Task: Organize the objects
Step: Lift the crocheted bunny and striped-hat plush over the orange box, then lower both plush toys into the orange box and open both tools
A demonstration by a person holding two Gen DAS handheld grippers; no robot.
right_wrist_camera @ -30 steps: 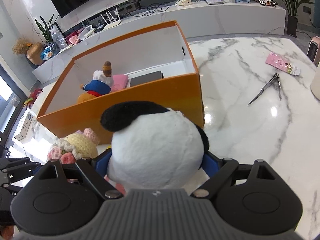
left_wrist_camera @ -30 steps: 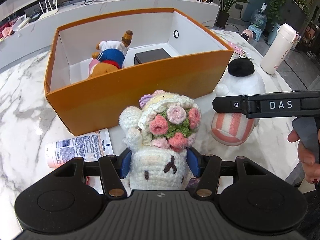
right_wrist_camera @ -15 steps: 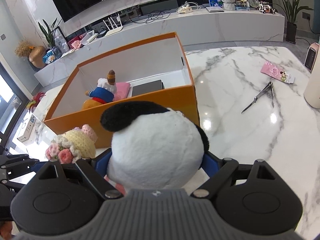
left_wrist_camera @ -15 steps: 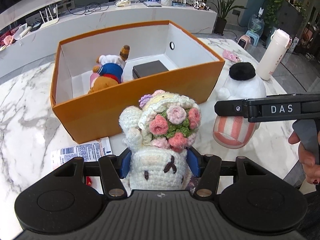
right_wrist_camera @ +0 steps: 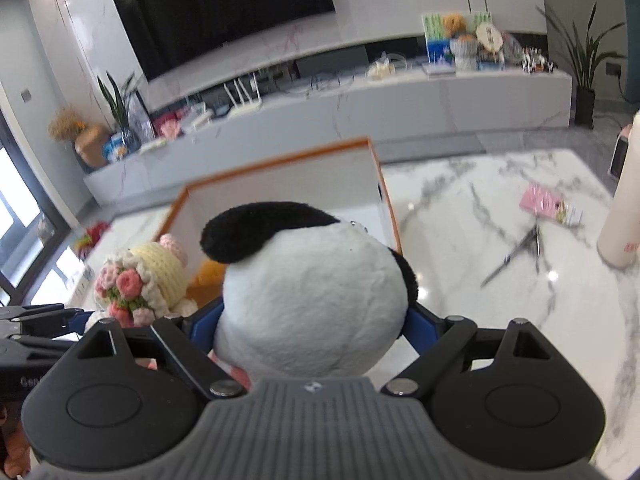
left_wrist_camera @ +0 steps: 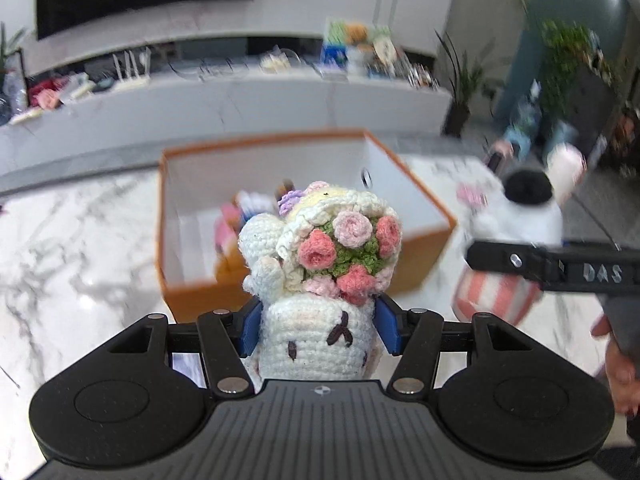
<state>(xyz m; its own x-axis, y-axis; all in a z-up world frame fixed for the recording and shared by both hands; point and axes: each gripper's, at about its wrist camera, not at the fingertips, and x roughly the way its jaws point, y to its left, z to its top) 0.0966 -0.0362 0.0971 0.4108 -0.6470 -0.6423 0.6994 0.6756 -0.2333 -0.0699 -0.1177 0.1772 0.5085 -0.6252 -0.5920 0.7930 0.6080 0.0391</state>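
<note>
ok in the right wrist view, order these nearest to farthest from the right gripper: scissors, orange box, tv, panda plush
1. panda plush, held between the jaws of the right gripper
2. orange box, just ahead, behind the plush
3. scissors, out to the right on the table
4. tv, on the far wall

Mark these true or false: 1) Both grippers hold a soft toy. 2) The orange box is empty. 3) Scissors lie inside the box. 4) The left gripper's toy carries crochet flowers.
1) True: the left gripper is clamped on the crochet doll, the right gripper on the black-and-white plush.
2) False: the orange box already holds a toy.
3) False: the scissors lie on the marble table.
4) True.
</note>
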